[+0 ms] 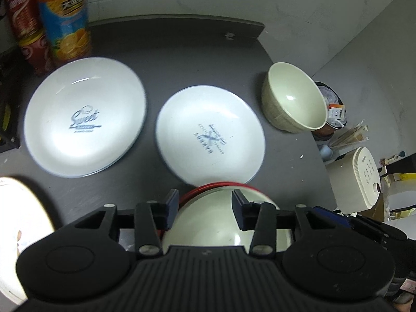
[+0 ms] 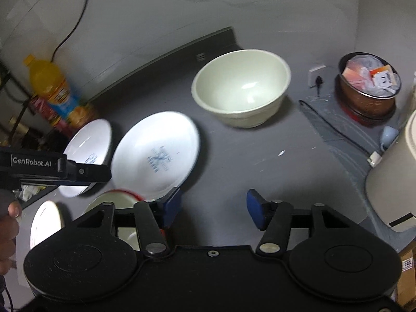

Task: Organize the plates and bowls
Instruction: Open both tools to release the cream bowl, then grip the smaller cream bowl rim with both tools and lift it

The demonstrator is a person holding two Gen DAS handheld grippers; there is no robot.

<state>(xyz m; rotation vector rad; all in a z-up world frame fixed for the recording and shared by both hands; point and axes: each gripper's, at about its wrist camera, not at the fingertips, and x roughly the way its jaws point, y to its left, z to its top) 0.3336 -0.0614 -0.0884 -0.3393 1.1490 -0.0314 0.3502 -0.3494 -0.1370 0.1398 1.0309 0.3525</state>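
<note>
1. The left hand-held gripper (image 1: 205,202) is spread over a red-rimmed bowl (image 1: 221,221) at 6 o'clock, gripping nothing.
2. The right hand-held gripper (image 2: 214,205) is spread above bare grey surface (image 2: 234,156).
3. Two white plates (image 1: 85,117) (image 1: 210,137) lie side by side; a cream bowl (image 1: 293,98) sits at 2 o'clock, near the surface edge.
4. A juice bottle (image 1: 65,18) and a red can (image 1: 28,26) crowd 10 o'clock.
5. Another plate (image 1: 15,221) lies at 8 o'clock.

1. Two white plates (image 1: 85,123) (image 1: 210,132): glazed ceramic look, glossy, blue print.
2. Cream bowl (image 2: 241,88): smooth, glossy inside.
3. Table (image 1: 182,59): dark grey, matt.
4. Juice bottle (image 1: 65,15): clear plastic, shiny label.
5. Left gripper (image 1: 205,202): matt black plastic, metal rivets.
</note>
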